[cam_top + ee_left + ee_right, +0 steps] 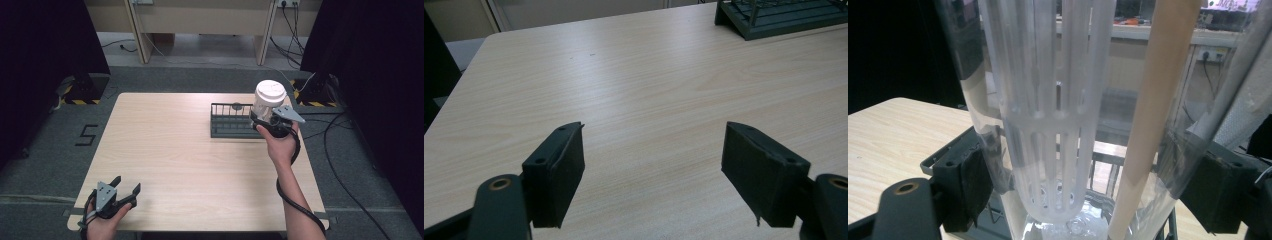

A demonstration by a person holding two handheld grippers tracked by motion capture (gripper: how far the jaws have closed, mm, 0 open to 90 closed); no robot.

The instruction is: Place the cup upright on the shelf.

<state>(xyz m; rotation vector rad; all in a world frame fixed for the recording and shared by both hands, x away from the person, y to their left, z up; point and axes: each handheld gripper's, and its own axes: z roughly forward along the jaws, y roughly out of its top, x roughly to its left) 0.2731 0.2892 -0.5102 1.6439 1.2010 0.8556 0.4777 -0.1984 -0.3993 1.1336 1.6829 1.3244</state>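
The tabletop (190, 160) is pale wood grain with rounded corners, and bare over most of its span. At its near left corner the left tool (127, 189) rests low over the wood in the person's left hand (102, 225), its jaws spread wide with nothing between them; in the left gripper view (654, 165) the two black pads stand well apart over bare board. The near edge and the whole left half of the tabletop lie open, as does the middle strip running toward the far edge.

Farther right, the right hand (280, 145) comes up from the near edge, a black cable looped along the forearm. The right tool (267, 119) is clamped on a clear jug (267, 102) with a white lid, held upright above the right end of the rack (232, 122). In the right gripper view the jaws press the jug's (1058, 100) clear wall on both sides; inside it stands a white slotted core, with a pale tan strip beside it. The rack is dark wire, sitting on the far right part of the tabletop, close to the right edge.

Beyond the tabletop lies grey carpet, with a marking like a 5 at the left. Black curtains flank both sides, stand bases with yellow-black tape at their feet. A light wooden bench (200, 25) stands at the back, cables trailing on the right.
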